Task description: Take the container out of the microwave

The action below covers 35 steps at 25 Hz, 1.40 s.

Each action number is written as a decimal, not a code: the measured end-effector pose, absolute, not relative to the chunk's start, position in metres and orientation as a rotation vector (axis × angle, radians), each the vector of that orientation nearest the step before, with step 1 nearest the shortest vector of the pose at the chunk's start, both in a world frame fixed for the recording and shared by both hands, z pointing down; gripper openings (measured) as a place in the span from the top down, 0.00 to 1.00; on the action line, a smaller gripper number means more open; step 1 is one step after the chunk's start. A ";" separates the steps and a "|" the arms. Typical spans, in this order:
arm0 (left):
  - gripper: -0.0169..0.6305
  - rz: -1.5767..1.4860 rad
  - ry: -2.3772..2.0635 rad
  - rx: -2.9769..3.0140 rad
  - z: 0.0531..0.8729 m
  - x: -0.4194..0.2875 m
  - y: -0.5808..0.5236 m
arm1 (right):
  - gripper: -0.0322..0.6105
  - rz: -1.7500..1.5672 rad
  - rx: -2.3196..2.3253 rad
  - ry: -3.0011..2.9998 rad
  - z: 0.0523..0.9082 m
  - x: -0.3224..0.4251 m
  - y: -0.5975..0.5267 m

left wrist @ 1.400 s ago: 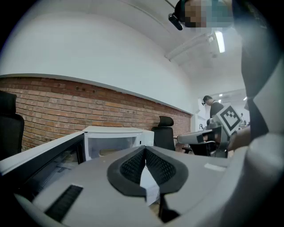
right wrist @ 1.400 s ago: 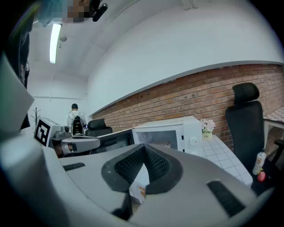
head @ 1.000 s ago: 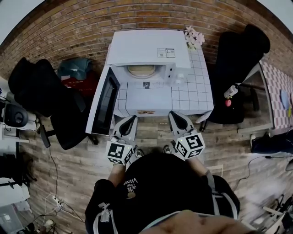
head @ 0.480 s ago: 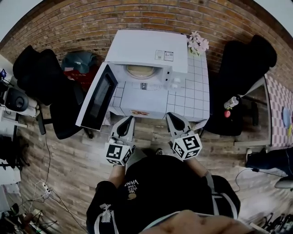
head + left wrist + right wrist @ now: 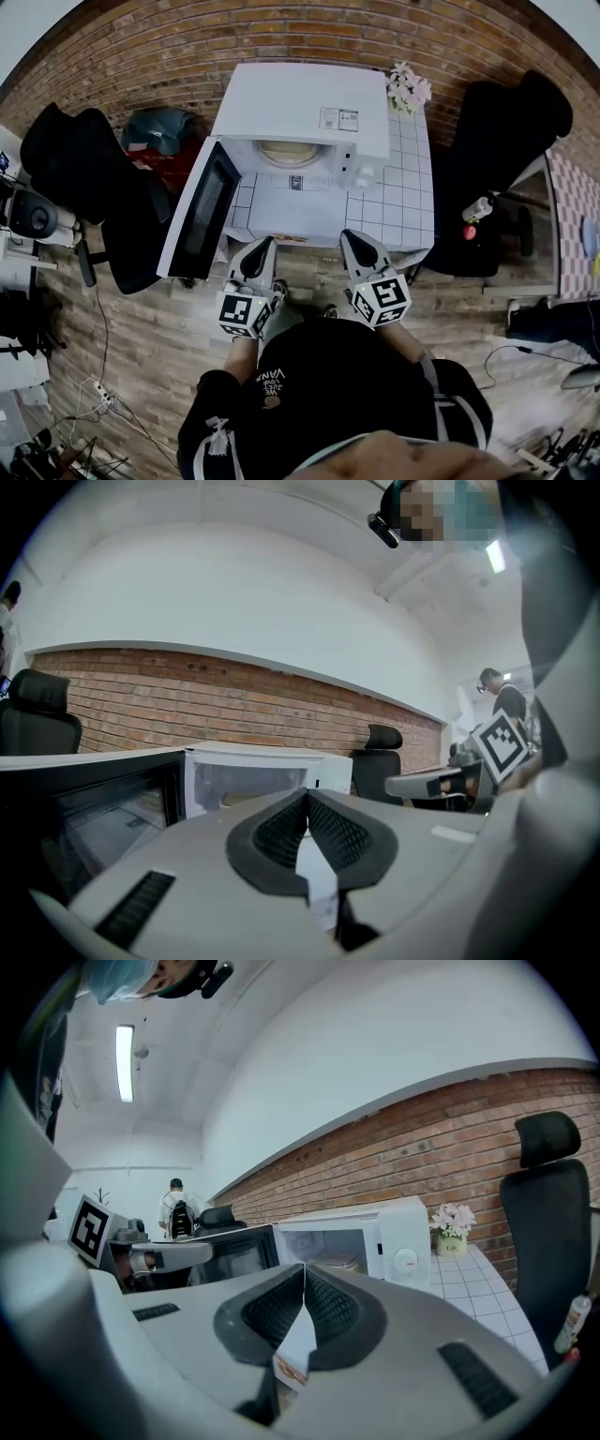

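Container (image 5: 290, 150): pale and shallow, inside the open microwave's cavity, touched by neither tool
Microwave (image 5: 302, 101): white, on the tiled table (image 5: 398, 202) against the brick wall
Door (image 5: 201, 212): swung wide to the left
Left gripper (image 5: 265, 244): jaws pressed together, nothing between them, tips at the table's front edge, pointing at the microwave
Right gripper (image 5: 350, 238): jaws likewise closed and empty, beside the left one
Flowers (image 5: 409, 86): small pot at the table's back corner, right of the microwave
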<state>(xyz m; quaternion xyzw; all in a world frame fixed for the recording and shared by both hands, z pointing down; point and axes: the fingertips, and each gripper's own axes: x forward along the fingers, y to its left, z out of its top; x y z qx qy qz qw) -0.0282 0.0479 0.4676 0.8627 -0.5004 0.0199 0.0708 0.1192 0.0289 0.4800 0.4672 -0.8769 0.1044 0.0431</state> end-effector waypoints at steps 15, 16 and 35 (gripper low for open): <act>0.96 0.039 -1.287 2.675 0.474 -0.065 -0.027 | 0.94 0.367 1.629 -2.554 0.490 0.072 -0.027; 0.96 0.036 -1.273 2.680 0.474 -0.067 -0.030 | 0.94 0.368 1.641 -2.545 0.490 0.069 -0.030; 0.96 0.050 -1.041 2.738 0.488 -0.089 -0.045 | 0.94 0.375 1.869 -2.381 0.503 0.045 -0.044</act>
